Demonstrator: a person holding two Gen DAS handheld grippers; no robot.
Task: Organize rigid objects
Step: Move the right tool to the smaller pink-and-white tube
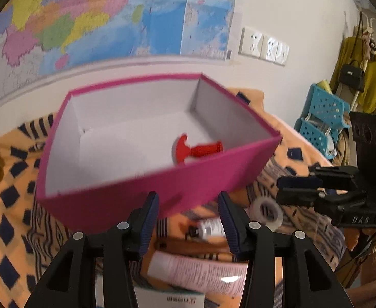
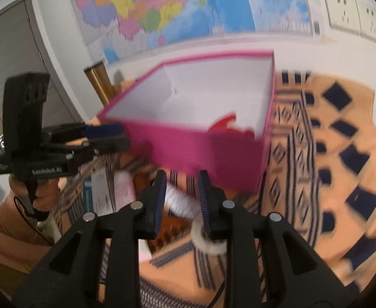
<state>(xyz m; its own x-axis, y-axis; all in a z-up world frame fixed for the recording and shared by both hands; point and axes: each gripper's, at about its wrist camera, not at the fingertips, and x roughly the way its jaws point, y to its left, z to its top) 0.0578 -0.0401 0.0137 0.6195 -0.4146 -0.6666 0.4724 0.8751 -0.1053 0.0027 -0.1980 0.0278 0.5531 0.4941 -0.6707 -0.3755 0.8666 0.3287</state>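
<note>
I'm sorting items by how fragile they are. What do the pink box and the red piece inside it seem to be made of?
The pink open-top box looks like matte cardboard: thin straight walls, folded corners and a plain white lining. The red flanged piece lying on its floor looks like moulded hard plastic: uniform saturated colour and ribbed stem, though blur leaves the finish unclear.

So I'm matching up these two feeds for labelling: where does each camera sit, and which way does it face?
Left wrist: on the left gripper, looking down along its fingers at the pink box; the right gripper shows at right.
Right wrist: on the right gripper, facing the same box from the other corner; the left gripper and a hand show at left.
Shared: the box, the red piece inside, the wall map.
</note>
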